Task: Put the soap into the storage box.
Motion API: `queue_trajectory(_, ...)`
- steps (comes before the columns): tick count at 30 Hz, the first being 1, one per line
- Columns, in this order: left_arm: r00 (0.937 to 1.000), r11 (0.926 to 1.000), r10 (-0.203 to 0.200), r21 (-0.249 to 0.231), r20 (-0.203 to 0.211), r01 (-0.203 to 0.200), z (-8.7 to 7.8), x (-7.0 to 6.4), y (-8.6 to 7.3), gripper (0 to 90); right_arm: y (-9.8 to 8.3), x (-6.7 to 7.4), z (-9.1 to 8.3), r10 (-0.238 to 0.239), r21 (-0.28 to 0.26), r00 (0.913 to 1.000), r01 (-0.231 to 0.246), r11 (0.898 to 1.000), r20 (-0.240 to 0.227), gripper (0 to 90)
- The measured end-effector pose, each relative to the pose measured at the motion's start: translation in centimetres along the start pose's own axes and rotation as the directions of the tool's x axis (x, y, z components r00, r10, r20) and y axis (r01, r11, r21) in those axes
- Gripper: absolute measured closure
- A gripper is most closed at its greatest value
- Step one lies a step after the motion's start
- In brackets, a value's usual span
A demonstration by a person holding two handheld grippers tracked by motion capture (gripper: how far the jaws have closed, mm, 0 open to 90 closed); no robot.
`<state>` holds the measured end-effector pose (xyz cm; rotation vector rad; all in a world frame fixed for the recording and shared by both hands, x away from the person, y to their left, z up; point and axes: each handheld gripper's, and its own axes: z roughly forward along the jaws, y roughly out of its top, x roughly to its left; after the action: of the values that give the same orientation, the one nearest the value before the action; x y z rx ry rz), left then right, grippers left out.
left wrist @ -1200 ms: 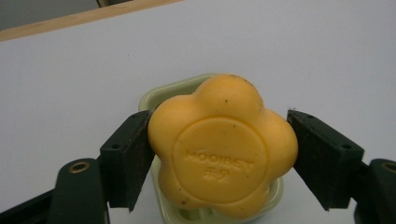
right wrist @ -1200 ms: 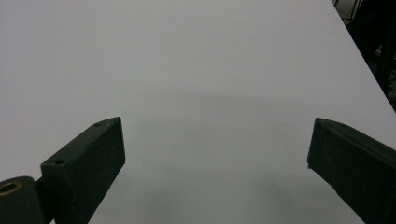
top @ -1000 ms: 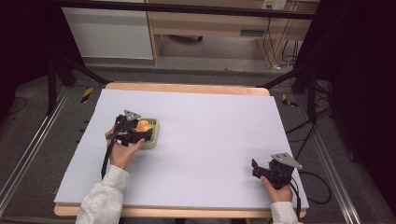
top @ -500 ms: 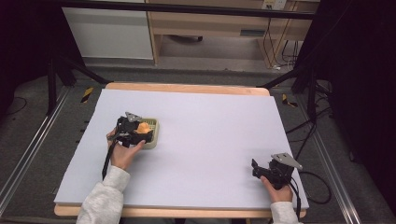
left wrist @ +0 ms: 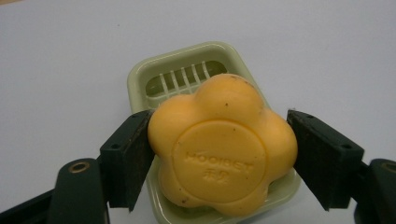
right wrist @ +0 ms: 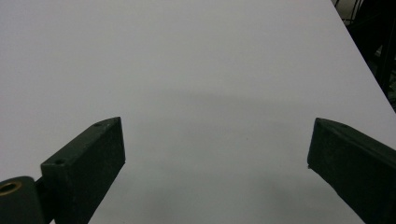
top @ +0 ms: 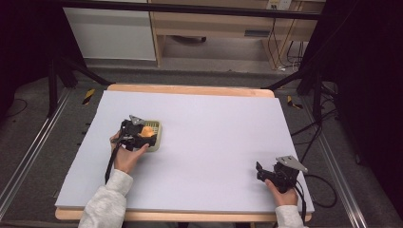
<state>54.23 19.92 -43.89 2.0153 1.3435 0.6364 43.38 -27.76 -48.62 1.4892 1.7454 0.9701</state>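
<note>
From the high view, the left gripper (top: 142, 134) is hovering at the pale green plastic soap dish (top: 154, 136) on the white counter (top: 214, 142), the dish's long axis running away from the person. Against a second ago, that gripper is sitting slightly nearer the person; the right gripper (top: 264, 173) is resting as before, near the counter's front right corner.

In the left gripper view, the fingers (left wrist: 128, 161) are clasping the orange flower-shaped soap bar (left wrist: 222, 144), stamped face up, over the dish's near end; the slotted far end is lying bare.

In the right gripper view, the fingers (right wrist: 88, 163) are spread wide above the bare counter, gripping nothing.
</note>
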Motion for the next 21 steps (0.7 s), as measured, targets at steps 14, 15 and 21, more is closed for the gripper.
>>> queue_trajectory(14, 1.0, 1.0, -0.005, 0.0, -0.004, 0.005, 0.69, 0.05, -0.12, 25.1, 0.01, -0.01, 0.0, 0.002, 0.001, 1.0, -0.002, 1.0, -0.001, 4.6)
queue_trajectory(15, 1.0, 1.0, -0.006, -0.003, -0.002, 0.006, 0.71, 0.09, -0.14, 25.1, 0.01, -0.01, 0.0, 0.001, 0.001, 1.0, -0.001, 1.0, -0.001, 4.6)
queue_trajectory(21, 0.9999, 0.9998, -0.011, -0.017, 0.002, 0.011, 0.61, 0.32, -0.15, 24.5, 0.0, -0.01, 0.0, 0.0, 0.0, 1.0, 0.0, 1.0, -0.001, 4.6)
